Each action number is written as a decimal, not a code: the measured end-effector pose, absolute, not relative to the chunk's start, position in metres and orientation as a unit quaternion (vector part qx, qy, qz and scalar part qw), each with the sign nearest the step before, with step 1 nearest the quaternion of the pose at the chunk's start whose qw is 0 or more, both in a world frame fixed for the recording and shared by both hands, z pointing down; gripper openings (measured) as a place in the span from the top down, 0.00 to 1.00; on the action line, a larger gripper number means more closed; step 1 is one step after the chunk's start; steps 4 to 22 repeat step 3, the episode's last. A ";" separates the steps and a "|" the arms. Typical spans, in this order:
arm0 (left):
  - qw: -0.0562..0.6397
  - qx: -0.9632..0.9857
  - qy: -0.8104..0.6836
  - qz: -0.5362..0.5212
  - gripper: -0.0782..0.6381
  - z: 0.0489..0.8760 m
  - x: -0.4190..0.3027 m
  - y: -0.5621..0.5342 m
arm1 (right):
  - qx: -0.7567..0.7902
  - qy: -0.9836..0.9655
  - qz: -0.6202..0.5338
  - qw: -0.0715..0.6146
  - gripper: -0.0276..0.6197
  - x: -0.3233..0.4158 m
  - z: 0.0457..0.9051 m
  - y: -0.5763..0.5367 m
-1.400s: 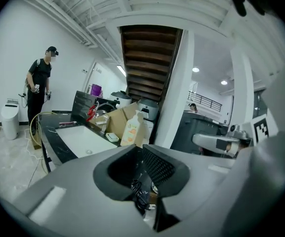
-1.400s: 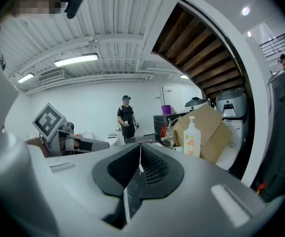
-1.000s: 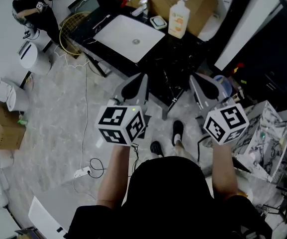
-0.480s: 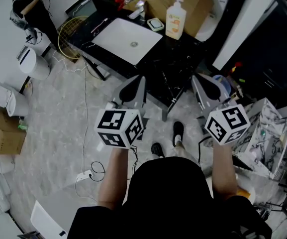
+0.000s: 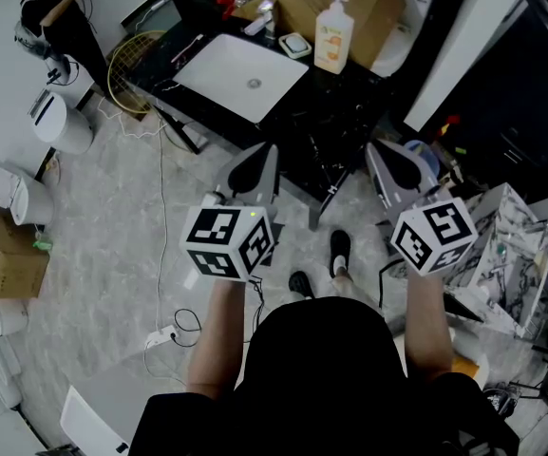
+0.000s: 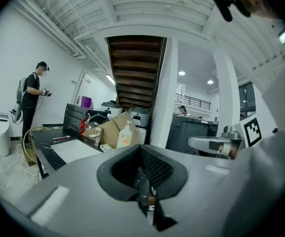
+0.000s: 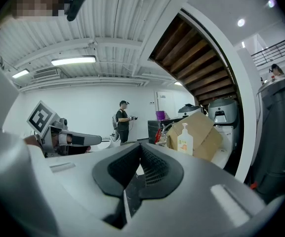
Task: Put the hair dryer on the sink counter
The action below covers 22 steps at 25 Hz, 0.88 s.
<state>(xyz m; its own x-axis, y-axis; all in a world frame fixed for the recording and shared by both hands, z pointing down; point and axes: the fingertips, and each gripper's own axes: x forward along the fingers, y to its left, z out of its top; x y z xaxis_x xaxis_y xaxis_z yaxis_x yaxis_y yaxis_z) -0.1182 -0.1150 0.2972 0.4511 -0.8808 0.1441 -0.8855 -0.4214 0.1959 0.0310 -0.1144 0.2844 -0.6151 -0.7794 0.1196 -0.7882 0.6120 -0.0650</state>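
Both jaws are shut on nothing: left gripper point(image 5: 268, 156) and right gripper point(image 5: 378, 156) hang side by side. Hair dryer? Honestly can't pick it out in any view, maybe it's in the clutter point(image 5: 501, 255) at 3 o'clock. So this looks pre-pickup, and the next move is finding and grabbing it. Black sink counter point(image 5: 349, 112) sits at 12 o'clock with a white basin point(image 5: 240, 69) and soap bottle point(image 5: 333, 34). Marble floor point(image 5: 112, 217), another person point(image 5: 50, 12) at 10 o'clock.
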 end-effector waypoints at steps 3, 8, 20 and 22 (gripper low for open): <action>0.124 0.845 -0.520 0.010 0.89 0.299 -0.117 -0.116 | 0.438 -0.896 0.058 0.042 0.94 0.031 0.287 -0.115; 0.124 0.845 -0.520 0.010 0.89 0.299 -0.117 -0.116 | 0.438 -0.896 0.058 0.042 0.94 0.031 0.287 -0.115; 0.124 0.845 -0.520 0.010 0.89 0.299 -0.117 -0.116 | 0.438 -0.896 0.058 0.042 0.94 0.031 0.287 -0.115; 0.124 0.845 -0.520 0.010 0.89 0.299 -0.117 -0.116 | 0.438 -0.896 0.058 0.042 0.94 0.031 0.287 -0.115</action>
